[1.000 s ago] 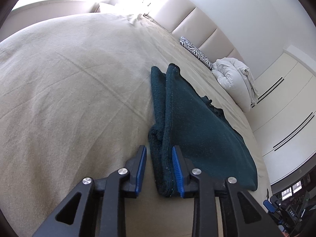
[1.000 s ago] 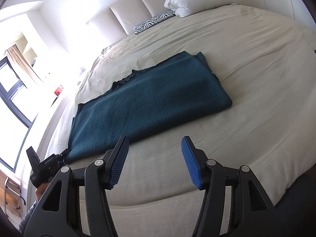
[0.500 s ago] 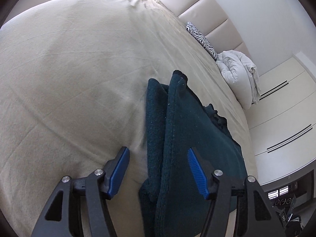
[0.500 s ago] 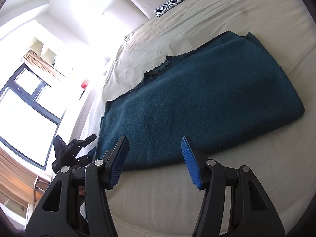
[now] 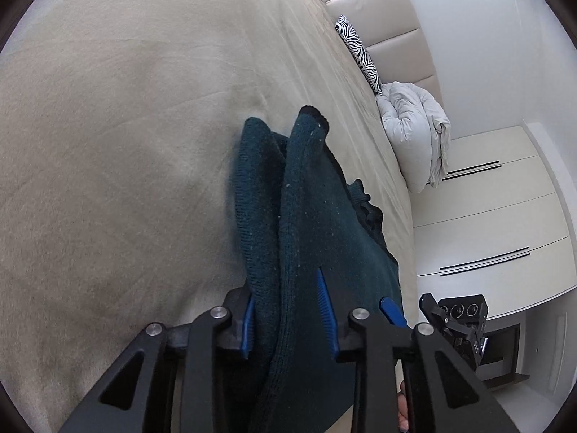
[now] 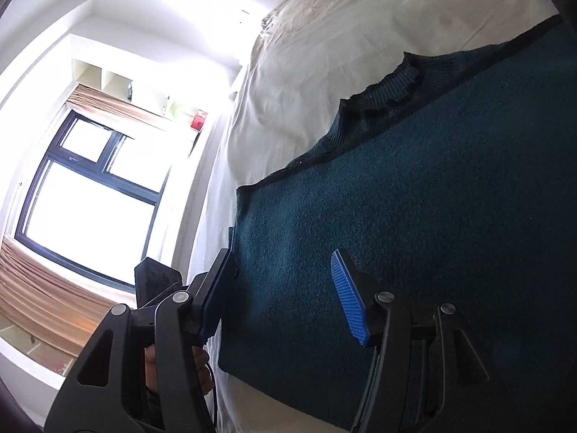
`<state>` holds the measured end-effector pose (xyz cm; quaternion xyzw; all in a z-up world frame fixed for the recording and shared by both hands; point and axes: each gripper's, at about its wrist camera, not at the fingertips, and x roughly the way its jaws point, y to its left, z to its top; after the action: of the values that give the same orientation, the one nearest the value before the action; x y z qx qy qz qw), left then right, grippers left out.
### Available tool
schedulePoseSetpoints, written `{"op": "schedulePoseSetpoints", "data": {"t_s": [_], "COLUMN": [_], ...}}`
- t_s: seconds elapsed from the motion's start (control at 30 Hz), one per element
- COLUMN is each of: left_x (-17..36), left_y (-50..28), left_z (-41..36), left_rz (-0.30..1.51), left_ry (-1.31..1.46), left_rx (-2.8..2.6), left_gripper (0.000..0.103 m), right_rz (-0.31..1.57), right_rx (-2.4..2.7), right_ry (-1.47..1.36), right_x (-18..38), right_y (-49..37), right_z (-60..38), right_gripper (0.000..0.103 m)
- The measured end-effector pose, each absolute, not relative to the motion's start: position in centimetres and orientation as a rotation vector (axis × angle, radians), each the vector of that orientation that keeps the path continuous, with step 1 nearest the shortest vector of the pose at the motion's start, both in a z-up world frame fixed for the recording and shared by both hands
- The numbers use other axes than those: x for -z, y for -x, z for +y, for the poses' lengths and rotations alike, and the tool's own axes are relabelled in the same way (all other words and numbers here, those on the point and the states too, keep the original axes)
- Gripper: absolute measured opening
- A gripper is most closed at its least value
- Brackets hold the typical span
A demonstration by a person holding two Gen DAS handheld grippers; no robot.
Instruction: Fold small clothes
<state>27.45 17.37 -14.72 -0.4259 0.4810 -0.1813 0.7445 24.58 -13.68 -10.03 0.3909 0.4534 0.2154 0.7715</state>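
A wide bed (image 5: 108,144) with a beige cover fills the room, its padded headboard (image 5: 389,32) against a white wall. White wardrobes (image 5: 487,216) stand beside it. Bright daylight pours through a dark-framed window (image 6: 90,195) with tan curtains (image 6: 43,288).

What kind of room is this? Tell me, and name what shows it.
A bedroom, most likely in a home. The dark teal garment lies on a wide bed with a padded headboard, a zebra-print pillow and a bundled white duvet. Built-in wardrobe doors stand beside it.
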Motion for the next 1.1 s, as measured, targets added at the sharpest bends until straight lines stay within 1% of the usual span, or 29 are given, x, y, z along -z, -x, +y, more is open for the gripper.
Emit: {"op": "schedulePoseSetpoints", "data": {"t_s": [0.03, 0.27, 0.37, 0.43, 0.6, 0.73, 0.8, 0.83, 0.93, 1.03, 1.1], "left_x": [14.9, 14.2, 13.5, 13.3, 12.1, 9.3, 7.4, 6.5, 4.3, 3.7, 4.1], "left_y": [-27.4, -27.1, -27.1, -27.1, -27.1, -27.3, -27.5, -27.7, -28.4, -29.5, -30.4], "left_z": [17.5, 16.5, 15.5, 15.1, 13.9, 12.1, 10.2, 8.9, 3.9, -2.0, -5.9], "left_rz": [1.061, 1.07, 1.068, 1.065, 1.068, 1.059, 1.05, 1.046, 1.049, 1.059, 1.063], "left_ry": [0.928, 0.793, 0.678, 0.631, 0.571, 0.51, 0.48, 0.462, 0.407, 0.385, 0.395], "left_rx": [0.398, 0.408, 0.387, 0.366, 0.307, 0.299, 0.32, 0.334, 0.399, 0.46, 0.494], "left_gripper": [0.018, 0.017, 0.018, 0.018, 0.013, 0.012, 0.012, 0.012, 0.012, 0.012, 0.012], "right_rz": [0.996, 1.05, 1.108, 1.087, 1.047, 1.035, 0.997, 0.984, 0.956, 0.956, 0.956], "right_rx": [-0.474, -0.506, -0.506, -0.525, -0.543, -0.538, -0.551, -0.556, -0.573, -0.579, -0.59], "right_ry": [-0.846, -0.821, -0.775, -0.758, -0.758, -0.877, -0.935, -0.969, -1.078, -1.165, -1.233], "right_x": [10.3, 11.5, 12.8, 13.3, 13.2, 12.5, 12.2, 12.2, 12.7, 13.4, 14.1], "right_y": [-25.0, -27.2, -28.0, -28.1, -27.7, -26.9, -26.3, -26.1, -25.5, -25.0, -24.8], "right_z": [-13.3, -11.4, -10.5, -10.5, -10.7, -13.3, -15.4, -16.6, -20.0, -23.2, -25.5], "right_gripper": [0.054, 0.055, 0.054, 0.054, 0.054, 0.054, 0.054, 0.056, 0.056, 0.062, 0.062]}}
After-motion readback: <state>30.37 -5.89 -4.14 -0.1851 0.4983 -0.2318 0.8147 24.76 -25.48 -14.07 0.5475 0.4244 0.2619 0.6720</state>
